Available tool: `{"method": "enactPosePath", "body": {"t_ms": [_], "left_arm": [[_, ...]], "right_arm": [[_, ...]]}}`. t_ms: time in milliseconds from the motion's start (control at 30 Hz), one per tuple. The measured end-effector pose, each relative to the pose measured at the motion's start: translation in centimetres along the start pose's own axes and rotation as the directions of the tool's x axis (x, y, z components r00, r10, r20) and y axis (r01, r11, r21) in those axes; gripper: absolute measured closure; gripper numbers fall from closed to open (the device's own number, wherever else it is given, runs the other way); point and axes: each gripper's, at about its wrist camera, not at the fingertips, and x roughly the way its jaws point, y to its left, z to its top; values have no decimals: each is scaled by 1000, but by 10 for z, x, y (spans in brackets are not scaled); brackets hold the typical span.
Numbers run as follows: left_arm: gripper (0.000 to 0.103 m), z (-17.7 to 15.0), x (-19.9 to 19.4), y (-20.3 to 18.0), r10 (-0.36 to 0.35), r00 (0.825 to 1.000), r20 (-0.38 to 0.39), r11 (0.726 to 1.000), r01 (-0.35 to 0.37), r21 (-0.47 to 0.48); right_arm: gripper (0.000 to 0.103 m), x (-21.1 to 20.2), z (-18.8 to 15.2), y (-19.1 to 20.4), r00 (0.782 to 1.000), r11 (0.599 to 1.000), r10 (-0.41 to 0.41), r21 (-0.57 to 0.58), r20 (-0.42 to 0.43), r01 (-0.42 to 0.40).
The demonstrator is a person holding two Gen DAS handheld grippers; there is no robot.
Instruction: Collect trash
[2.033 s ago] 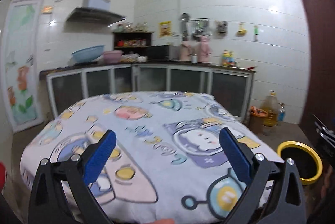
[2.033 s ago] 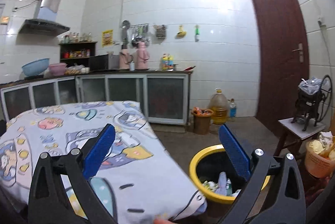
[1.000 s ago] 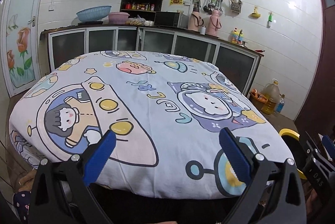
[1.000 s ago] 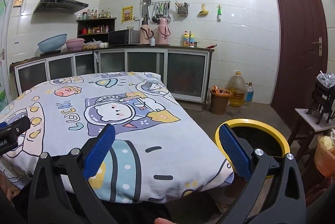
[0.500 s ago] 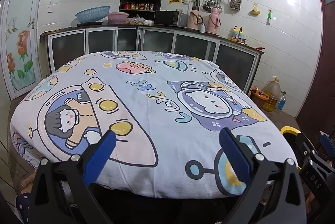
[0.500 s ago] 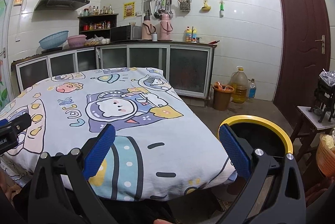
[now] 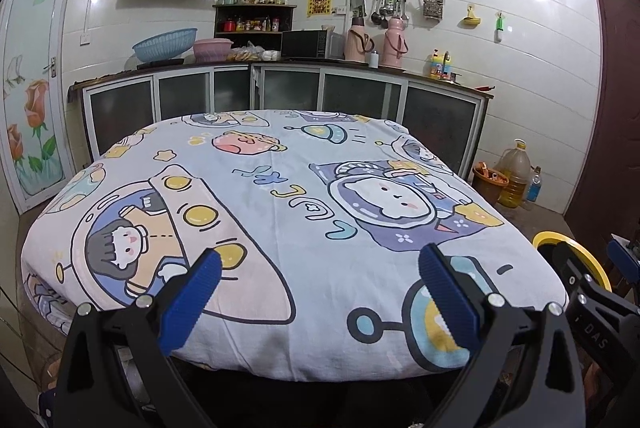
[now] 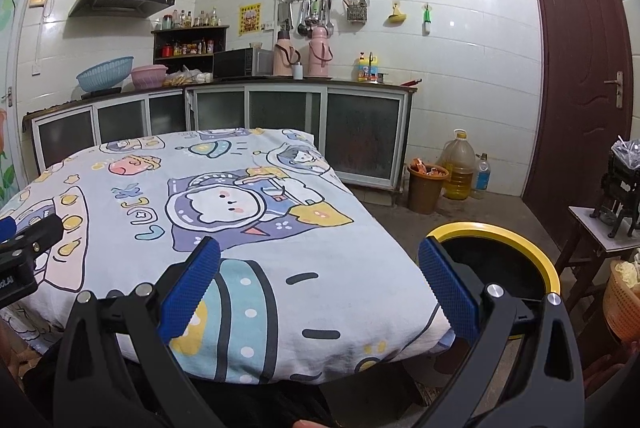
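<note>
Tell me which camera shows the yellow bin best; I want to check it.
The right wrist view: the yellow bin shows most of its rim and dark inside. The left wrist view catches only a rim sliver behind the right tool.

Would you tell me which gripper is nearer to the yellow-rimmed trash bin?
Right. The right gripper hovers at the table's corner beside the yellow-rimmed trash bin; the left gripper sits farther along the table, away from it.

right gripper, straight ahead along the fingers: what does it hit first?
Most likely the tablecloth near the table's front right corner: the open right gripper points at it, holding nothing. The yellow-rimmed bin sits off to the right. Depth is uncertain.
</note>
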Motion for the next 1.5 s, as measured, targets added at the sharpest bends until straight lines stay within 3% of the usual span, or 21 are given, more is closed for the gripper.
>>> {"method": "enactPosePath", "body": {"t_ms": [533, 967, 1500], "left_arm": [[8, -2, 2, 1, -6, 1000, -7, 1000, 6, -4], [8, -8, 19, 14, -16, 995, -94, 997, 8, -78], [8, -6, 13, 4, -21, 998, -64, 999, 18, -35]], "right_arm": [[8, 3, -1, -7, 1000, 1000, -9, 20, -4, 9], [8, 1, -3, -10, 1000, 999, -14, 34, 2, 14], [8, 1, -6, -20, 1000, 998, -13, 61, -9, 14]]}}
